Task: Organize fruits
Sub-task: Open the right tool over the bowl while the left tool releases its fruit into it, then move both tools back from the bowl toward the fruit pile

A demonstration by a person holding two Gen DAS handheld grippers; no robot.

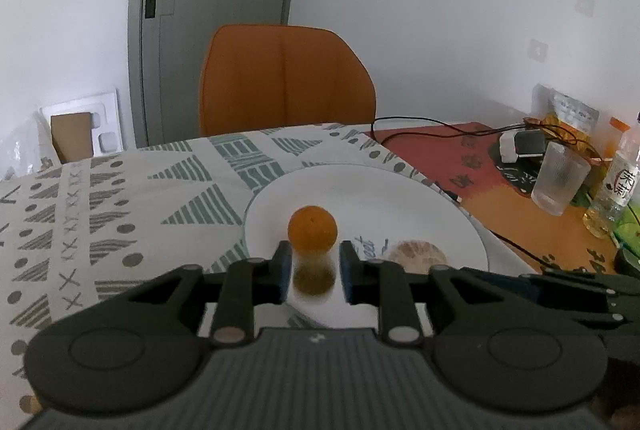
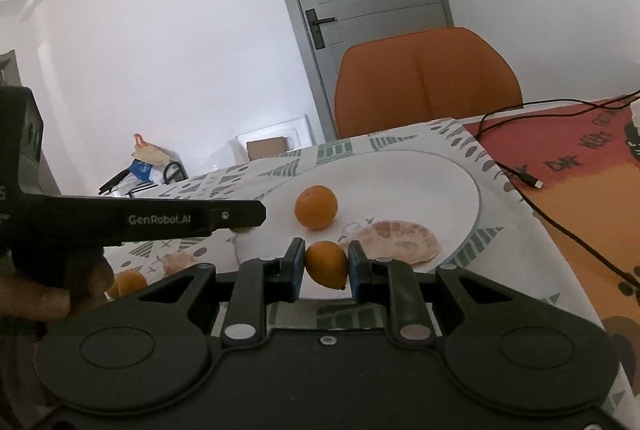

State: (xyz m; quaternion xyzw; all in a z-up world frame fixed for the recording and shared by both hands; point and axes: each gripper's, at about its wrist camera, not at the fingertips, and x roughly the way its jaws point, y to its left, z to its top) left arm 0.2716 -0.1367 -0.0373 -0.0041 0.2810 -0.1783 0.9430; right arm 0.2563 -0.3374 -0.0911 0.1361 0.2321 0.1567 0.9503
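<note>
The right gripper [image 2: 326, 266] is clenched on a small orange fruit [image 2: 327, 264] over the plate's [image 2: 440, 190] near rim. The left gripper [image 1: 315, 272] stands released, nothing between its pads. An orange [image 1: 312, 233] sits at plate centre; a peeled segment [image 2: 394, 240] lies at four o'clock.

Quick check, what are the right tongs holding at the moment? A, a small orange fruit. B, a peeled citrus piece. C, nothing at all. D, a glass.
A: in the right wrist view the right tongs are shut on a small orange fruit, held over the near edge of the white plate, while the peeled citrus piece lies on the plate.
</note>
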